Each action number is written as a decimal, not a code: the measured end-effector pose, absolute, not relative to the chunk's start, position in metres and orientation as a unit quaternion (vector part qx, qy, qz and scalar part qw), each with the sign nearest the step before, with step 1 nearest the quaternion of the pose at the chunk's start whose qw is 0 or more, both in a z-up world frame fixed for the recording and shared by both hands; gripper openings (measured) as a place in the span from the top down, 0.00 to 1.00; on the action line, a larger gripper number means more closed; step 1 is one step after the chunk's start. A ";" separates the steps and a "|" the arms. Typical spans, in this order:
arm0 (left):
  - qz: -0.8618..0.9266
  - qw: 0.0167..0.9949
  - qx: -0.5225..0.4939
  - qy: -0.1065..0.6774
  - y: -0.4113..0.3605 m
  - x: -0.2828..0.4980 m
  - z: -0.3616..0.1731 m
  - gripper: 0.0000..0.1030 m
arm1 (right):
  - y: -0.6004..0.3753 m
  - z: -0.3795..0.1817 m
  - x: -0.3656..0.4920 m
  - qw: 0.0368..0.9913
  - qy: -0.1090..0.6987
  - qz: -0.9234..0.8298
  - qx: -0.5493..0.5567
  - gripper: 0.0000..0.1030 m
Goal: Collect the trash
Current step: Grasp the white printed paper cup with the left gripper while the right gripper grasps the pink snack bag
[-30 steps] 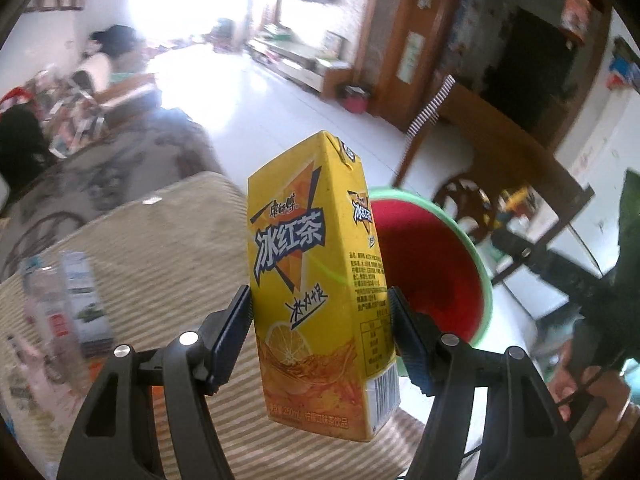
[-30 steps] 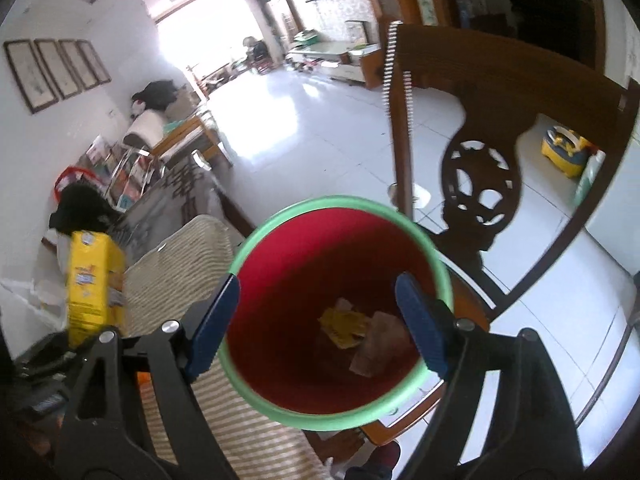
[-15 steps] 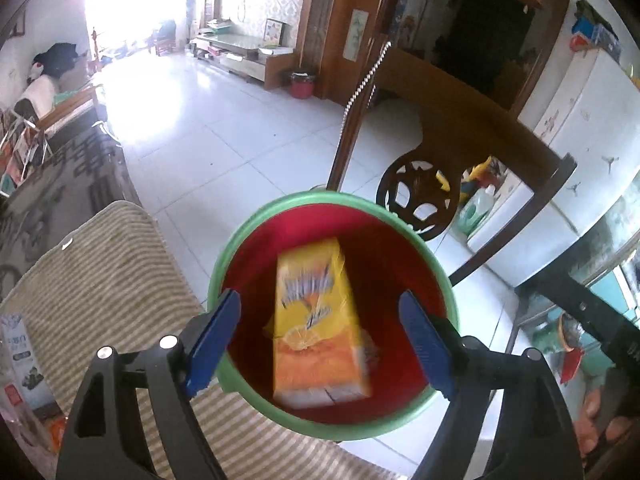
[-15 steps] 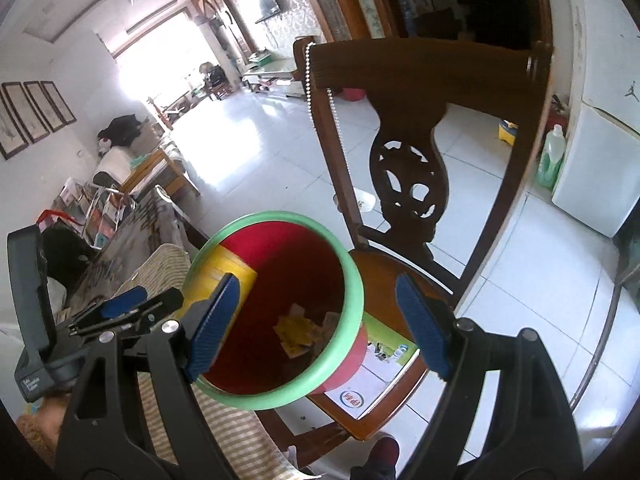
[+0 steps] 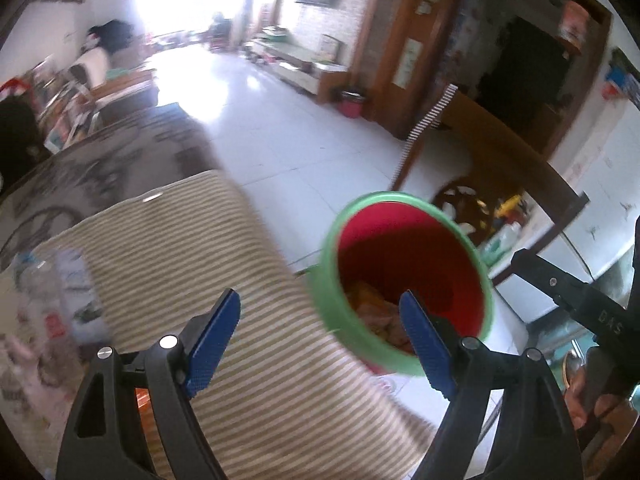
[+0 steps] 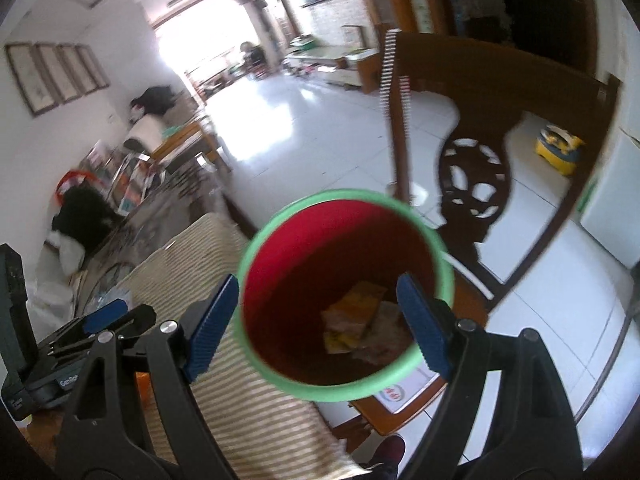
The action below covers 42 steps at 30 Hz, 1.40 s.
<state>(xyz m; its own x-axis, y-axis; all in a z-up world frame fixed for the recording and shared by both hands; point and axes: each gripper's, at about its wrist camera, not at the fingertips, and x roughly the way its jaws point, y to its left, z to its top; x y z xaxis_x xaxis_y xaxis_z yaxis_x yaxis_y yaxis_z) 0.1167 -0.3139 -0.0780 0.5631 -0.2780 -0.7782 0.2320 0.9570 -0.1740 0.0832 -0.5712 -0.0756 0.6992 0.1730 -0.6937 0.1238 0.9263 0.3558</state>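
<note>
A red bin with a green rim stands beside the striped-cloth table. The yellow tea carton lies inside it on other scraps. My left gripper is open and empty, over the table edge left of the bin. My right gripper is open and empty, above the bin mouth. The left gripper also shows at the left of the right wrist view. Blurred plastic bottles lie on the table at far left.
A carved wooden chair stands behind the bin. White tiled floor stretches beyond. A dark patterned table part lies past the striped cloth. A yellow toy sits on the floor at right.
The left gripper let the yellow carton go and it dropped into the bin. The left gripper then swung left toward the table. The right gripper moved back over the bin.
</note>
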 end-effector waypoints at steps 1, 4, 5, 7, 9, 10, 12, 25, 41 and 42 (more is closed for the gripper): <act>-0.135 0.885 -0.032 0.444 -0.303 0.115 -0.078 0.24 | -0.562 -0.074 0.085 0.902 0.390 0.021 0.187 0.22; -0.103 0.889 -0.053 0.443 -0.263 0.104 -0.080 0.24 | -0.530 -0.072 0.091 0.901 0.396 0.045 0.170 0.22; -0.093 0.890 -0.059 0.443 -0.251 0.102 -0.080 0.24 | -0.518 -0.072 0.092 0.901 0.398 0.053 0.165 0.22; -0.069 0.891 -0.072 0.443 -0.223 0.093 -0.082 0.24 | -0.499 -0.071 0.094 0.900 0.401 0.064 0.156 0.22; -0.042 0.891 -0.087 0.444 -0.189 0.085 -0.085 0.24 | -0.481 -0.070 0.095 0.900 0.403 0.073 0.148 0.22; -0.030 0.891 -0.093 0.444 -0.174 0.081 -0.086 0.24 | -0.472 -0.070 0.095 0.900 0.404 0.077 0.145 0.22; -0.008 0.890 -0.102 0.445 -0.146 0.075 -0.090 0.24 | -0.450 -0.069 0.096 0.899 0.406 0.086 0.138 0.22; 0.113 0.861 -0.099 0.487 0.033 0.047 -0.131 0.24 | -0.326 -0.071 0.089 0.890 0.423 0.122 0.116 0.21; 0.036 0.819 -0.082 0.567 0.075 0.093 -0.216 0.59 | -0.247 -0.068 0.069 0.888 0.438 0.117 0.081 0.21; 0.031 0.818 -0.092 0.566 0.077 0.094 -0.216 0.59 | -0.243 -0.069 0.069 0.887 0.439 0.119 0.078 0.21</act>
<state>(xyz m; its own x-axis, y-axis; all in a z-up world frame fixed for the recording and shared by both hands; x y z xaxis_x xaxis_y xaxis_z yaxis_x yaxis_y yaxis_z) 0.0936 0.0775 -0.2160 0.3564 -0.0539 -0.9328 -0.1552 0.9811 -0.1160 0.0686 -0.2426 -0.0691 0.5858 0.2800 -0.7606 -0.1422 0.9594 0.2437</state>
